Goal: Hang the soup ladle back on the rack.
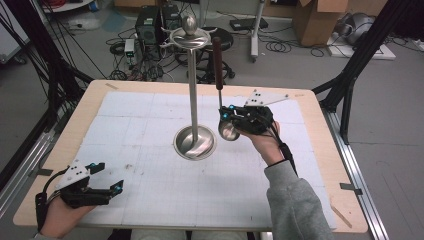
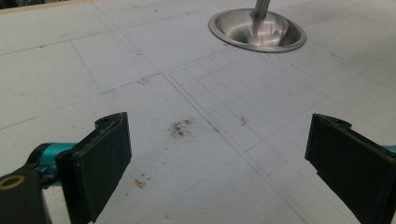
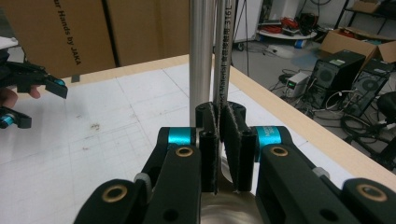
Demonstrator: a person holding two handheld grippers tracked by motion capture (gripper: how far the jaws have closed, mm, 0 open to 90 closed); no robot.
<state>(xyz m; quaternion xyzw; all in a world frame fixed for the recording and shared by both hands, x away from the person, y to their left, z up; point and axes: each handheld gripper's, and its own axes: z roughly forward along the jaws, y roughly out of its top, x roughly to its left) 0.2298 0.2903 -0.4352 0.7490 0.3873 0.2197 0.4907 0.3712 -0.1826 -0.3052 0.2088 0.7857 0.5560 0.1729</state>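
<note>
Behind right gripper (image 3: 218,140), ladle (image 3: 224,60) bowl.

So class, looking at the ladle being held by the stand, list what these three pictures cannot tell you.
1. Right gripper view: the ladle's bowl is mostly hidden behind the right claw.
2. Right gripper view: the stand's pole and the ladle's handle are cut off by the top edge.
3. High view: the stand's hooks are too small to count.
4. Left gripper view: the stand's base is cut by the top edge.
</note>
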